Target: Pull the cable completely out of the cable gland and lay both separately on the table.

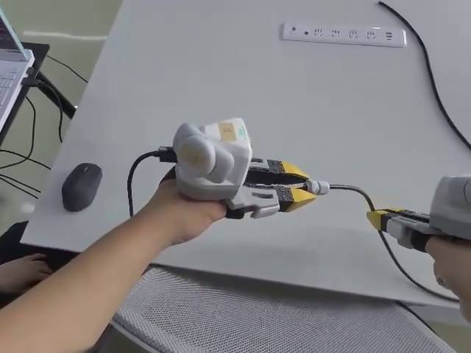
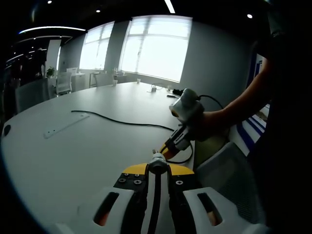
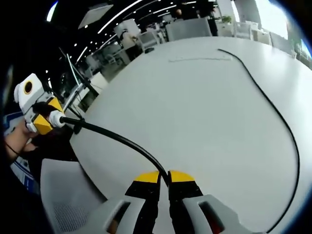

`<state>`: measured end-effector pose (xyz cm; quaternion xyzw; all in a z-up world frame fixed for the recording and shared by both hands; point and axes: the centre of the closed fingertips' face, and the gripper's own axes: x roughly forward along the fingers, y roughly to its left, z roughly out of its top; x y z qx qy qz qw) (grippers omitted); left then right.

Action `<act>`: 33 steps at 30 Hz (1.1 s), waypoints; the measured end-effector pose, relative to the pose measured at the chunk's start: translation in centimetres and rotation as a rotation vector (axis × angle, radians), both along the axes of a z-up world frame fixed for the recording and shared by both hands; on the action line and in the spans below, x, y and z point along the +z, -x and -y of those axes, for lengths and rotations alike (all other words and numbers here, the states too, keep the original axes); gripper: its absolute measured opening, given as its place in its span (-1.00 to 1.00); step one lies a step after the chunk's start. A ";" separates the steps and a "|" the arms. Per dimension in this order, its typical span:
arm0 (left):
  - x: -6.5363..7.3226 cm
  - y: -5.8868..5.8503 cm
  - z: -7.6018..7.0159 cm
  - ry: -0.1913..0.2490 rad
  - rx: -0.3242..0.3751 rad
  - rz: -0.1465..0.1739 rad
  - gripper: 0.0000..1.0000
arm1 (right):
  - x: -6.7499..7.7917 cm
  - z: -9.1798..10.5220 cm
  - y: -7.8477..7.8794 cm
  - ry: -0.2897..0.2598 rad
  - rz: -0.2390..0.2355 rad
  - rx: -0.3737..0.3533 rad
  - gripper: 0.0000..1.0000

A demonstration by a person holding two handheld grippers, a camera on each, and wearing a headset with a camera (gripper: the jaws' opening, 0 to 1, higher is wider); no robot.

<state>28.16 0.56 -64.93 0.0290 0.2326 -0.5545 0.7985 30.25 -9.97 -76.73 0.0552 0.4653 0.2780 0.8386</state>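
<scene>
Here the left gripper (image 1: 303, 188), held level, clamps the gland (image 1: 319, 187), pointing toward 3 o'clock, where the right gripper (image 1: 375, 216) pinches the cable (image 1: 353, 189).

Wide white table (image 1: 221, 88), pale and smooth, with a white power strip (image 1: 343, 34) at its far side and a dark mouse (image 1: 82, 186) near the left edge. Grey mesh chair (image 1: 243, 316) sits below. Tall windows (image 2: 156, 48) blaze bright, and ceiling lights (image 2: 169, 6) glow overhead.
</scene>
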 end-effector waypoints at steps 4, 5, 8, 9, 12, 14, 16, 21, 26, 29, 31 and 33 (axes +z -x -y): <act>0.1 0.1 -0.1 -0.001 0.000 -0.006 -0.70 | 0.1 0.0 0.0 0.002 0.005 0.008 -0.99; 0.0 0.1 -0.2 -0.004 -0.001 -0.005 -0.70 | 0.1 0.0 0.0 0.002 0.006 0.008 -0.98; -0.1 0.0 -0.4 -0.012 -0.002 -0.003 -0.70 | 0.1 0.0 0.1 0.001 0.008 0.013 -0.98; -0.1 -0.1 -0.4 -0.009 0.004 -0.006 -0.70 | 0.1 -0.1 0.1 -0.001 0.010 0.014 -0.98; 0.1 -0.3 -0.6 0.011 0.020 -0.011 -0.70 | 0.4 -0.3 0.1 -0.011 0.027 0.026 -0.97; -0.1 -0.4 -0.8 0.017 0.031 -0.022 -0.70 | 0.5 -0.2 0.1 -0.005 0.040 0.038 -0.97; -0.1 -0.4 -0.9 0.017 0.037 -0.021 -0.70 | 0.6 -0.2 0.1 -0.005 0.044 0.046 -0.97; 0.0 -0.4 -1.0 0.011 0.036 -0.014 -0.70 | 0.8 -0.2 0.2 0.003 0.057 0.067 -0.96; 0.2 -0.4 -1.2 0.011 0.039 -0.011 -0.70 | 1.2 -0.2 0.1 0.040 0.093 0.121 -0.92; 0.2 -0.4 -1.3 0.010 0.041 -0.014 -0.70 | 1.8 -0.5 0.3 0.120 0.154 0.241 -0.84; -0.1 -0.2 -1.3 0.006 0.039 -0.024 -0.70 | 2.4 -1.2 0.5 0.164 0.214 0.329 -0.80; -0.4 -0.1 -1.3 -0.002 0.036 -0.027 -0.70 | 3.4 -2.2 0.7 0.159 0.250 0.370 -0.74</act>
